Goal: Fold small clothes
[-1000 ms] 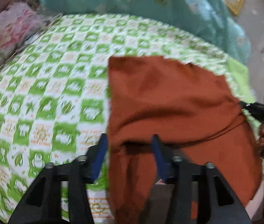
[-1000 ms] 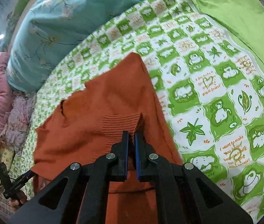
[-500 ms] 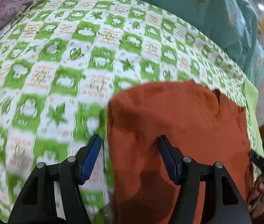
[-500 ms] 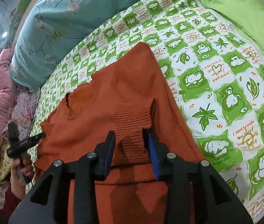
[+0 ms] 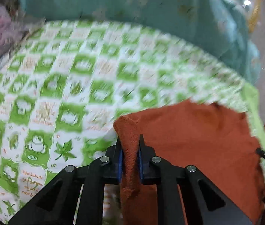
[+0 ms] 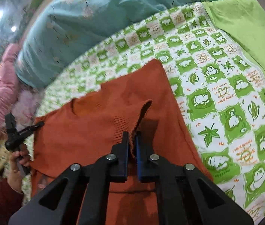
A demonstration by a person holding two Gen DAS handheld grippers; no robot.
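Black 2-finger grippers (image 5: 129,151) – blue pads (image 6: 137,148), silver screws, maroon sleeve (image 6: 0,202)

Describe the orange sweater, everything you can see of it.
The sweater is rust-orange knit with a ribbed cuff and a round neckline. It lies partly folded on the green-checked sheet. The left tongs are closing on a bunched edge; the right tongs are shut on the lifted cuff.

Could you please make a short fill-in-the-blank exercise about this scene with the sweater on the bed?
1. The knitted sweater on the bed is ____ in colour.
2. The right gripper pinches the sweater's ribbed ____.
3. The checked sheet has squares of white and ____.
4. The left gripper is closing on a fold at the sweater's ____.

Missing words: orange; edge; green; edge
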